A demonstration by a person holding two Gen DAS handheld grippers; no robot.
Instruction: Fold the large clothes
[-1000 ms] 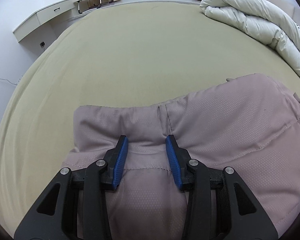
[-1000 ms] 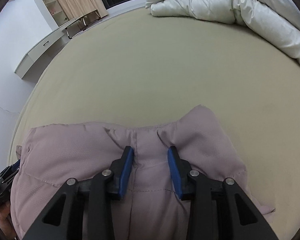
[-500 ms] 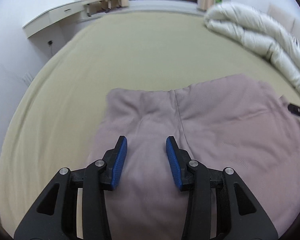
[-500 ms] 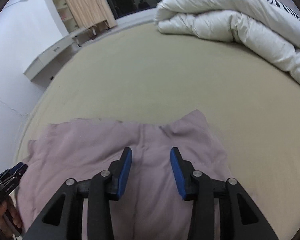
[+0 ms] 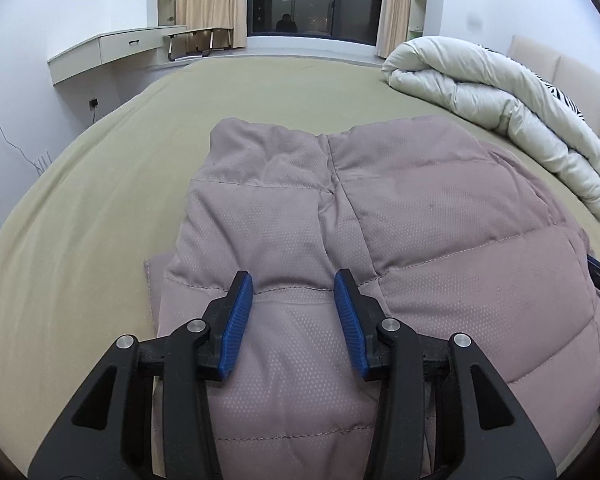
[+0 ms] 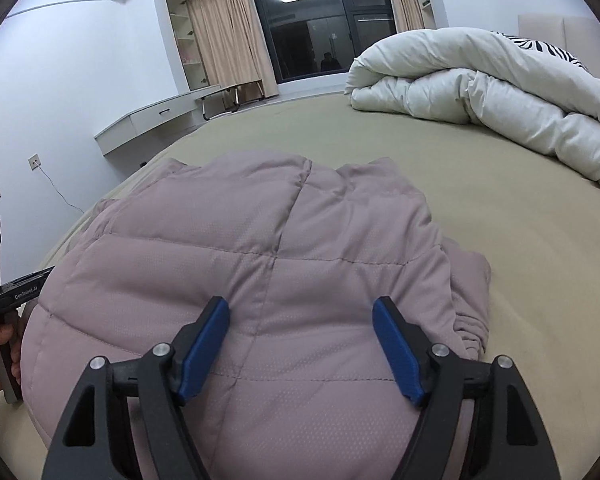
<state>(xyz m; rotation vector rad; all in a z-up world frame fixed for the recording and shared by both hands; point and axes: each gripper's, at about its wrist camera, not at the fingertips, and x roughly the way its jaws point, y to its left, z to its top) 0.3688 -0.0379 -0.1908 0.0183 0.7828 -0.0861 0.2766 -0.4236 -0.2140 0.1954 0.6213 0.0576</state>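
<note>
Folding this mauve quilted puffer garment (image 5: 400, 248) well from here is, I judge, a matter of settling the bundle and choosing the next edge, since both tools hover above it holding nothing. The left gripper (image 5: 294, 312) has its blue-padded jaws parted with quilted fabric showing in the gap but nothing pinched; the right gripper (image 6: 302, 344) is spread wider still, released above the padded surface. The garment lies on the olive-green bed sheet (image 5: 100, 208), on the side nearest the camera, well apart from the rolled white duvet (image 6: 480, 92) at the headboard side. Next, I would lower the jaws onto a firm stitched seam, not a puffy panel, close on both layers together, and move the two hands in step so the filling does not slide and bulge. As it lies, the bundle's long axis appears to run away from the grippers toward the dark window (image 5: 316, 0), with a central seam along that line; its far end is slightly notched where the two halves meet. A loose wrinkled fold on the right side (image 6: 468, 300) wants tucking in first.
</note>
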